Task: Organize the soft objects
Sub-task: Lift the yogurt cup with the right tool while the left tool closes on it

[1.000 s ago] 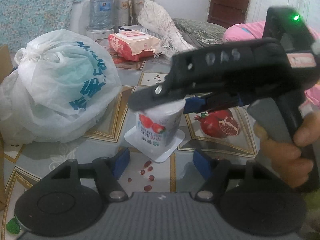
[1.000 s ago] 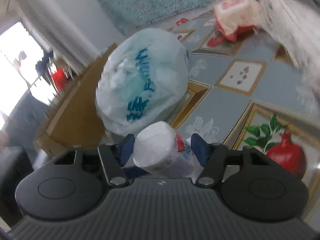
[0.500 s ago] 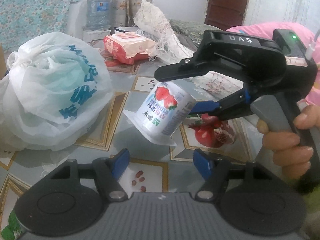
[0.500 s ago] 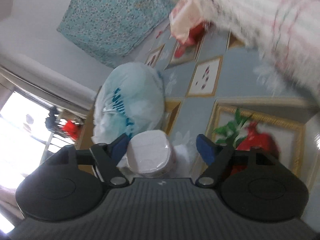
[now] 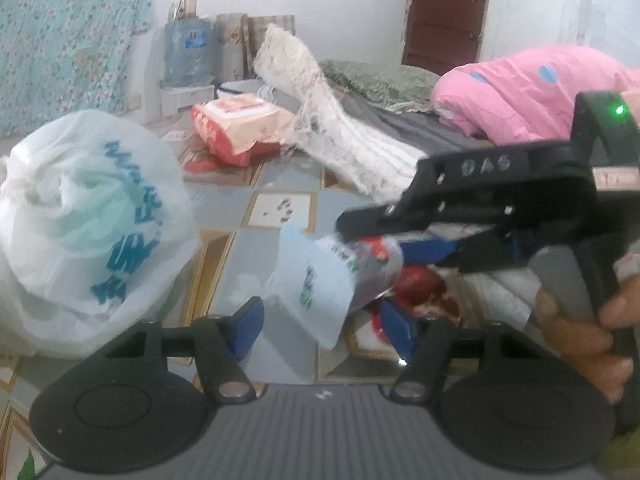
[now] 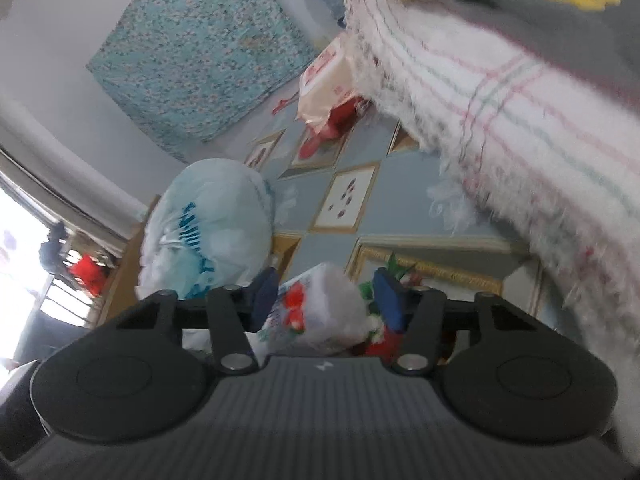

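Yogurt cup [image 5: 344, 276]: one, raised over floral tablecloth [image 5: 276, 256], lying sideways, foil lid toward plastic bag [image 5: 88, 216], one. Right gripper [image 6: 326, 294]: jaws closing, squeezing cup. Left gripper [image 5: 320, 322]: jaws closing, cup's lid between, contact unclear.

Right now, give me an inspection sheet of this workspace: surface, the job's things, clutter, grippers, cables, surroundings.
Surface: table with pomegranate-print cloth, partly covered.
Job's things: yogurt cup held tilted off the surface; white plastic bag; fringed white towel; pink wipes pack.
Clutter: pink bedding; water jug.
Grippers: right gripper closing, pads pressing the cup; left gripper closing, nothing gripped, the cup just ahead of it.
Cables: nothing seen.
Surroundings: floral curtain, brown door.
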Demonstrator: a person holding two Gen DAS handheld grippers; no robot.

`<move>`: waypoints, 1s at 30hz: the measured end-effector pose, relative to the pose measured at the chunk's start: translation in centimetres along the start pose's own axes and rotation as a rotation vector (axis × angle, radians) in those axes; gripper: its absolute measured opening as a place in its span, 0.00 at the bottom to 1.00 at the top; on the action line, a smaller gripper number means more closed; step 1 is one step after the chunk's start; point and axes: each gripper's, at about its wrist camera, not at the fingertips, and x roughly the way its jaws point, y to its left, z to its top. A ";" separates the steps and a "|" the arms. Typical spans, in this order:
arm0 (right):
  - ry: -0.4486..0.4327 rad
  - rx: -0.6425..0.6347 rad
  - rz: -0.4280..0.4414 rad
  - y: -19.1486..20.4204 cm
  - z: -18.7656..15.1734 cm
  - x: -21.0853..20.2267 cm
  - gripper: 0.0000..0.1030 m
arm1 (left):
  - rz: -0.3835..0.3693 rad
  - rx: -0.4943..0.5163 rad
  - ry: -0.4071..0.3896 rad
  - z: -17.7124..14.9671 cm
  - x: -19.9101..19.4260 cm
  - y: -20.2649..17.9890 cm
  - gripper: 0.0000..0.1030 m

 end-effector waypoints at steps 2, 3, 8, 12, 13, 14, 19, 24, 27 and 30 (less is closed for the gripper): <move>0.010 0.019 0.031 -0.2 -0.3 0.1 0.44 | -0.008 0.019 -0.011 0.3 0.1 -0.5 0.59; 0.008 0.022 0.035 -0.4 -0.3 0.1 0.44 | -0.009 0.029 -0.016 0.4 0.1 -0.8 0.57; 0.029 0.104 0.092 -1.2 -0.7 0.2 0.42 | 0.019 0.060 -0.033 0.7 0.3 -1.9 0.57; 0.054 0.144 0.126 -1.2 -1.0 0.6 0.43 | 0.040 0.061 -0.045 0.5 -0.8 -1.9 0.60; 0.065 0.150 0.138 -1.0 -1.1 0.8 0.43 | 0.049 0.061 -0.052 0.5 -1.3 -1.9 0.61; 0.078 0.162 0.154 -0.8 -1.1 1.1 0.43 | 0.065 0.067 -0.064 0.4 -1.8 -1.9 0.64; 0.153 0.235 0.256 -0.5 -1.5 3.5 0.46 | 0.154 0.110 -0.082 0.0 -2.7 -1.9 0.65; 0.205 0.296 0.320 -0.5 -1.6 4.8 0.55 | 0.171 0.154 -0.112 0.7 -3.1 -2.4 0.65; 0.216 0.341 0.357 -0.9 -1.5 5.0 0.59 | 0.209 0.259 -0.124 0.7 -2.7 -4.0 0.68; 0.211 0.377 0.353 -1.4 -1.2 4.7 0.58 | 0.216 0.330 -0.122 0.5 -1.8 -5.0 0.69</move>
